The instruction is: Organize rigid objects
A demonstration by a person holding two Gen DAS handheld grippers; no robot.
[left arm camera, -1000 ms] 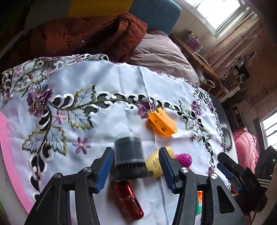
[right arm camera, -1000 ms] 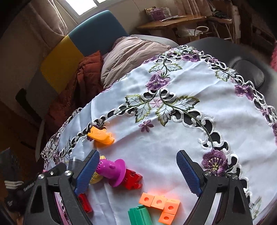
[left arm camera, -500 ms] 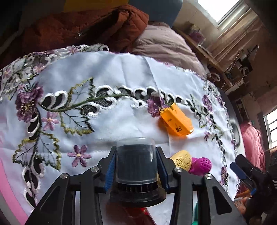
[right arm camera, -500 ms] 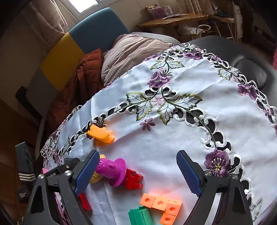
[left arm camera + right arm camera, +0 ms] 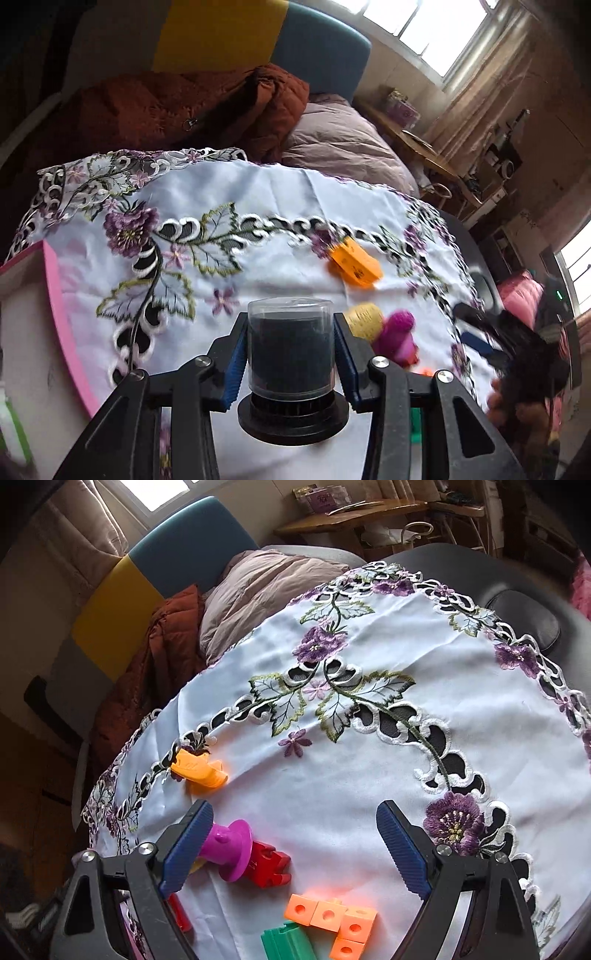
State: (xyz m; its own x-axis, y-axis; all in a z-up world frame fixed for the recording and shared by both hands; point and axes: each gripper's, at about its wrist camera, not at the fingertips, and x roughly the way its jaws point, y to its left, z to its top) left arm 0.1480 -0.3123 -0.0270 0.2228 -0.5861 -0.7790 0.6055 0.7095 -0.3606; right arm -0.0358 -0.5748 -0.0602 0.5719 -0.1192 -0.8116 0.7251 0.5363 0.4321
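My left gripper (image 5: 290, 350) is shut on a black cylinder with a clear cap (image 5: 290, 347) and holds it above the white embroidered cloth (image 5: 258, 206). An orange piece (image 5: 356, 263), a yellow egg shape (image 5: 364, 319) and a magenta piece (image 5: 397, 334) lie beyond it. My right gripper (image 5: 293, 843) is open and empty above the cloth (image 5: 369, 760). By its left finger lie a magenta spool (image 5: 229, 845) joined to a red block (image 5: 267, 860). Orange cubes (image 5: 330, 921), a green block (image 5: 290, 943), a red capsule (image 5: 179, 912) and the orange piece (image 5: 197, 770) are near.
A pink-edged box (image 5: 33, 314) stands at the cloth's left side. A rust jacket (image 5: 177, 107) and a mauve cushion (image 5: 343, 151) lie behind the table. The right gripper's dark body (image 5: 491, 343) shows at the right in the left wrist view.
My left gripper closed on the black cylinder and lifted it off the cloth, away from the red capsule. The right gripper stayed open and barely moved.
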